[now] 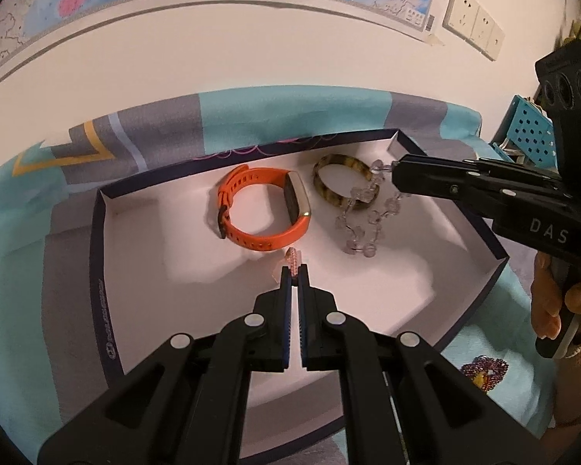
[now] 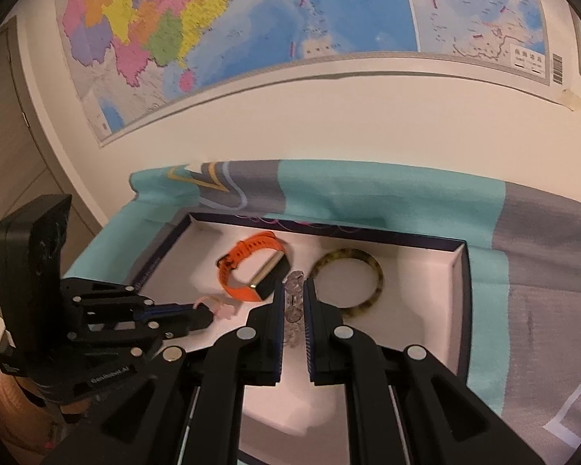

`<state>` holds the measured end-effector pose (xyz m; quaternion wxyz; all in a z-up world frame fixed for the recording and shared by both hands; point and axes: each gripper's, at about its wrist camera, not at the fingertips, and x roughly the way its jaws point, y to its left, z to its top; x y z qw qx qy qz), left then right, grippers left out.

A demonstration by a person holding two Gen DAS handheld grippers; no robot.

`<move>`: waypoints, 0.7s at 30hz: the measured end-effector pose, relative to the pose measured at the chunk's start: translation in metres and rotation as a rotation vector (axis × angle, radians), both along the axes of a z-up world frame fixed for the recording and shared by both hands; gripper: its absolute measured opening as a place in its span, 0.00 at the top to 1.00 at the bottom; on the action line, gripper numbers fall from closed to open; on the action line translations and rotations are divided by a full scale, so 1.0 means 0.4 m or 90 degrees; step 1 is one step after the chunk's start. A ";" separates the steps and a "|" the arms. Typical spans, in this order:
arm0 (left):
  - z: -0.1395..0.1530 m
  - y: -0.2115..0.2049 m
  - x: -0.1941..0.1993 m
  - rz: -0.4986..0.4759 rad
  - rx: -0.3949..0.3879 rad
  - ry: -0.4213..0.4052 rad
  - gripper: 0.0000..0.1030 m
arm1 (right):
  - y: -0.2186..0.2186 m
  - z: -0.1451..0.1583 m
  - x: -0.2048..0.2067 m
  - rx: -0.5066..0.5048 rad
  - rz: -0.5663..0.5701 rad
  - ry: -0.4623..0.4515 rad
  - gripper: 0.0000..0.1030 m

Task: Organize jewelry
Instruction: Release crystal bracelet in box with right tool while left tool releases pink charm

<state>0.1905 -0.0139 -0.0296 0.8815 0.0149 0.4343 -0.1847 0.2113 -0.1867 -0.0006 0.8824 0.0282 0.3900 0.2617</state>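
A shallow white-lined box (image 1: 143,255) (image 2: 426,267) lies on the cloth. In it are an orange watch band (image 1: 259,209) (image 2: 248,267) and a mottled brown bangle (image 1: 329,178) (image 2: 368,271). My left gripper (image 1: 295,269) (image 2: 209,312) is shut on a small pink beaded piece (image 1: 293,257) (image 2: 220,308), held just above the box floor in front of the watch. My right gripper (image 2: 294,286) (image 1: 395,172) is shut on a clear crystal bead bracelet (image 1: 364,219) (image 2: 293,310), which hangs down over the bangle's near edge.
The box sits on a teal and grey cloth (image 1: 275,116) (image 2: 542,240) against a white wall with a map (image 2: 251,19). Wall sockets (image 1: 472,19) and a blue perforated basket (image 1: 530,131) are at the right. A purple beaded item (image 1: 484,372) lies on the cloth outside the box.
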 end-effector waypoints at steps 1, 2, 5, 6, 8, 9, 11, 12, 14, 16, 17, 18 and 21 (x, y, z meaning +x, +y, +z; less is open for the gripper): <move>-0.002 0.000 0.002 0.001 0.000 0.002 0.97 | -0.001 -0.004 0.003 -0.005 -0.003 0.000 0.92; -0.005 0.000 0.004 0.002 0.000 0.004 0.97 | 0.000 -0.008 0.005 -0.010 -0.005 0.000 0.92; -0.011 0.001 0.011 0.005 0.003 0.011 0.97 | 0.000 -0.022 0.011 -0.022 -0.010 0.004 0.92; -0.013 0.001 0.011 0.006 0.004 0.013 0.97 | 0.000 -0.026 0.012 -0.025 -0.012 0.005 0.92; -0.016 -0.001 0.016 0.008 0.004 0.016 0.97 | 0.000 -0.029 0.013 -0.032 -0.015 0.005 0.92; -0.016 -0.001 0.018 0.007 0.003 0.018 0.97 | 0.001 -0.029 0.013 -0.034 -0.015 0.005 0.92; -0.017 -0.002 0.022 0.008 0.002 0.020 0.97 | 0.003 -0.031 0.011 -0.041 -0.014 0.004 0.92; -0.018 -0.002 0.024 0.008 0.002 0.022 0.97 | 0.006 -0.031 0.011 -0.046 -0.014 0.002 0.92; -0.021 -0.004 0.027 0.009 0.006 0.026 0.96 | 0.009 -0.033 0.010 -0.051 -0.012 0.002 0.92; -0.026 -0.005 0.030 0.011 0.010 0.029 0.96 | 0.012 -0.037 0.011 -0.057 -0.013 0.005 0.92; -0.027 -0.005 0.030 0.012 0.010 0.031 0.96 | 0.012 -0.039 0.012 -0.059 -0.013 0.007 0.92; -0.028 -0.005 0.031 0.012 0.010 0.030 0.96 | 0.011 -0.041 0.012 -0.059 -0.013 0.008 0.92; -0.030 -0.005 0.033 0.013 0.012 0.029 0.93 | 0.009 -0.043 0.016 -0.061 -0.018 0.011 0.91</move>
